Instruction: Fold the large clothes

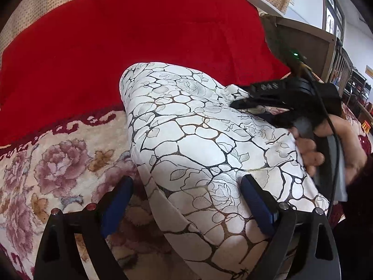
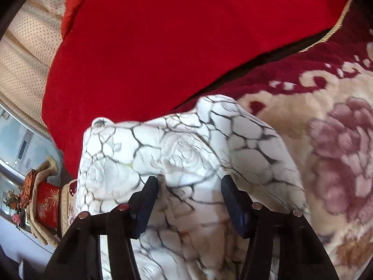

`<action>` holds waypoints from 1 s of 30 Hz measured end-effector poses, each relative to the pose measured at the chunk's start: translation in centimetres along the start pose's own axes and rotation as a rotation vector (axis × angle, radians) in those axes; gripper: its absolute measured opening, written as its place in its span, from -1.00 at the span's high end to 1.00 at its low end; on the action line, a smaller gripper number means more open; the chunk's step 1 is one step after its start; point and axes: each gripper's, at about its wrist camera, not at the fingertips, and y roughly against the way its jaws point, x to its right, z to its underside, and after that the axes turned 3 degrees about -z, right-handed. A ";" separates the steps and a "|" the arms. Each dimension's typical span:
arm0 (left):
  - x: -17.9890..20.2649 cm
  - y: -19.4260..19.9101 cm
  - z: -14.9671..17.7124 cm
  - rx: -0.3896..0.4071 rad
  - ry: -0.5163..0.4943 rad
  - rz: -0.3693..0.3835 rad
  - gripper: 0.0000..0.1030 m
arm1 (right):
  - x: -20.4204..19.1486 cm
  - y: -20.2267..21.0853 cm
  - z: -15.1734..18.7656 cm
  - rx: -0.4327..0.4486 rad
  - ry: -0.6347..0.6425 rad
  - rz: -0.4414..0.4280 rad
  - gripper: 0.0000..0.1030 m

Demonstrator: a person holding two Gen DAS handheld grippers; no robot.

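Note:
The large garment (image 1: 198, 128) is white with a dark cracked-stone print and lies bundled in a thick fold on the bed. My left gripper (image 1: 186, 203) is open wide over its near end; the right pad (image 1: 256, 205) rests on the cloth and the left pad (image 1: 116, 205) is over the floral blanket. My right gripper (image 1: 240, 103), held by a hand (image 1: 326, 144), lies on the garment's right side. In the right wrist view the right gripper (image 2: 190, 200) straddles a ridge of the garment (image 2: 186, 140), with its pads apart and not pinching the cloth.
A red blanket (image 1: 139, 46) covers the far half of the bed, and a floral plush blanket (image 1: 58, 163) lies under the garment. A dotted curtain (image 1: 35, 7) hangs behind. A wooden bed frame (image 1: 303, 42) stands at the right. A red cushion (image 2: 47, 204) sits off the bed.

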 end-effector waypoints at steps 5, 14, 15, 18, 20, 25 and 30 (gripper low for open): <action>-0.4 0.8 -0.3 0.020 -0.009 -0.009 -0.81 | -1.2 4.9 2.3 0.024 0.073 0.039 -0.19; -2.9 2.7 -0.2 0.054 0.071 -0.068 -0.81 | -2.6 11.4 9.4 0.029 0.158 -0.020 0.34; -2.6 1.8 0.1 0.008 0.055 -0.073 -0.81 | -1.9 10.5 9.9 -0.001 0.143 0.000 0.33; -2.0 1.4 0.6 0.012 0.041 -0.096 -0.82 | -0.4 9.2 10.9 0.005 0.106 -0.006 0.36; -1.5 1.6 0.7 0.024 0.011 -0.119 -0.82 | -1.0 9.3 10.6 -0.003 0.109 0.013 0.36; -1.5 2.3 0.9 0.039 -0.001 -0.138 -0.82 | -3.1 11.7 10.6 0.026 0.161 0.061 0.35; -1.0 2.9 1.1 0.033 -0.007 -0.138 -0.82 | -3.9 10.1 11.8 -0.043 0.214 0.128 0.37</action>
